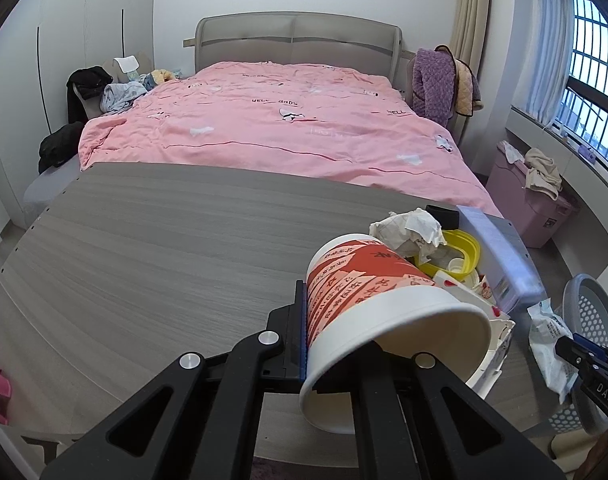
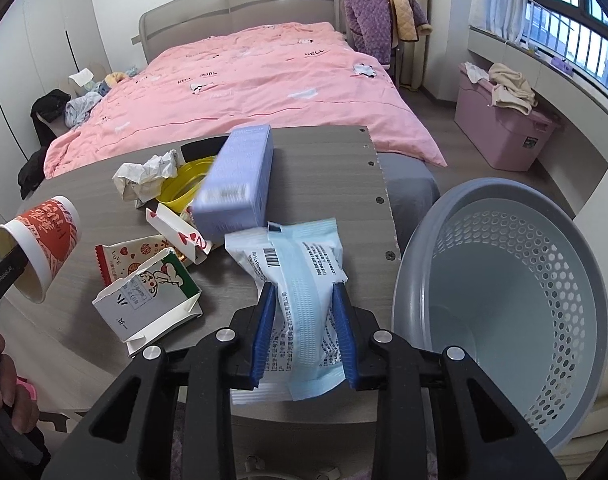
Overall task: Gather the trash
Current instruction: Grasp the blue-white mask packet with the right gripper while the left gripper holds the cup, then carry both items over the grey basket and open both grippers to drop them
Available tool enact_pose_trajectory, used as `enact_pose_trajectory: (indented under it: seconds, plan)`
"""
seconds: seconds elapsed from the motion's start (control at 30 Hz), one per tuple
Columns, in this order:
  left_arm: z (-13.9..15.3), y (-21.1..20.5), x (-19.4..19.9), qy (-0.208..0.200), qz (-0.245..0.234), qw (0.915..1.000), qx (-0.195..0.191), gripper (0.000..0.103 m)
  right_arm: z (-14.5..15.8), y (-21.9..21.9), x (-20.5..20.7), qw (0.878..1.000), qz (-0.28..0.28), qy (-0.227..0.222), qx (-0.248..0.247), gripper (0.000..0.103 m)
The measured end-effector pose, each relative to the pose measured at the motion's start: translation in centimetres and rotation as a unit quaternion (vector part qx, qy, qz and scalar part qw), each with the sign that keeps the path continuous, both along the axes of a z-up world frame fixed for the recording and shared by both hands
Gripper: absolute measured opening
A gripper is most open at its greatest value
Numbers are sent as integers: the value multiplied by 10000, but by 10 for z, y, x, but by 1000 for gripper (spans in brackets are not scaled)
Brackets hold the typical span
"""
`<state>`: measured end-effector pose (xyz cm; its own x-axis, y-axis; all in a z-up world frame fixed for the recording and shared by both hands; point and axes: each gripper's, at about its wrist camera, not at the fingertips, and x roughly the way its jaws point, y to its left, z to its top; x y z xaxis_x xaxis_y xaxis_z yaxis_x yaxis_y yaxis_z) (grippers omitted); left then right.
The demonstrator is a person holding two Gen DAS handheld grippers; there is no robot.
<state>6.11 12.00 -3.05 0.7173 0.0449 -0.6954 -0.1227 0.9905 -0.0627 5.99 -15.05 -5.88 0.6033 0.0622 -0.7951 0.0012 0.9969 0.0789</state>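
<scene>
Left wrist view. The left tongs (image 1: 344, 344) are closed on the wall of the cup (image 1: 384, 304): one finger presses the printed outside, the other reaches inside the mouth. The cup hangs tilted above the bench (image 1: 163, 248), mouth toward the camera. It is a paper cup, white inside and at the rim band, orange-red with printed characters outside. It looks empty, so it is judged light. The thin wall will likely buckle under hard pressure; the stiffer rim band is the better place to hold. Beyond it lie a paper wad (image 1: 412, 232), a yellow lid (image 1: 460, 252) and a lilac box (image 1: 500, 256). At the right edge the right tongs hold the pack (image 1: 550, 344) beside the basket (image 1: 596, 304).

Right wrist view. The right tongs (image 2: 306, 332) are shut on the pack (image 2: 299, 280), the blue pads (image 2: 263, 332) pinching it across its width. The pack hangs at the bench edge (image 2: 336, 148), just left of the basket (image 2: 500, 300). It is a soft film pouch, white and pale blue, with a barcode and fine print. It is judged light, limp and somewhat slippery; a grip across the middle, as here, limits sagging. The basket is grey, perforated and looks empty. On the bench remain a torn carton (image 2: 147, 304), a snack wrapper (image 2: 123, 260), a card sleeve (image 2: 179, 236), and the box (image 2: 239, 188). The cup (image 2: 39, 244) hangs at far left.
</scene>
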Motion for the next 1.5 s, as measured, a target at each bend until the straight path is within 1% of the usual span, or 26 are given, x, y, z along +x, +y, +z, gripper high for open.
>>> enact_pose_trajectory:
  seconds: [0.23,0.4,0.6,0.77,1.0,1.23,1.4,1.5]
  plan:
    - [7,-9,-11,-81,-160,9998,-35,2,6,-1,-14,10000,-39,-57,61,29]
    - [15,-23,-18,-170,-340,9993,-42,2,17,-5,-26,9997,-77,-216,96,29]
    - [26,-49,-30,-282,-665,9974,-20,2,31,-19,-42,9987,-209,-447,150,29]
    - [33,-84,-36,-337,-1055,9938,-22,2,42,-44,-56,9967,-445,-644,191,29]
    - [37,-148,-35,-298,-1730,9845,-16,2,43,-92,-70,9929,-906,-718,262,29]
    - [35,-221,-28,-143,-2450,9694,-44,2,36,-143,-82,9873,-1413,-673,261,29]
    - [28,-265,-23,-24,-2814,9596,-2,2,29,-172,-89,9840,-1640,-625,310,29]
    - [22,-286,-18,82,-2957,9552,31,2,23,-185,-90,9826,-1730,-567,373,29]
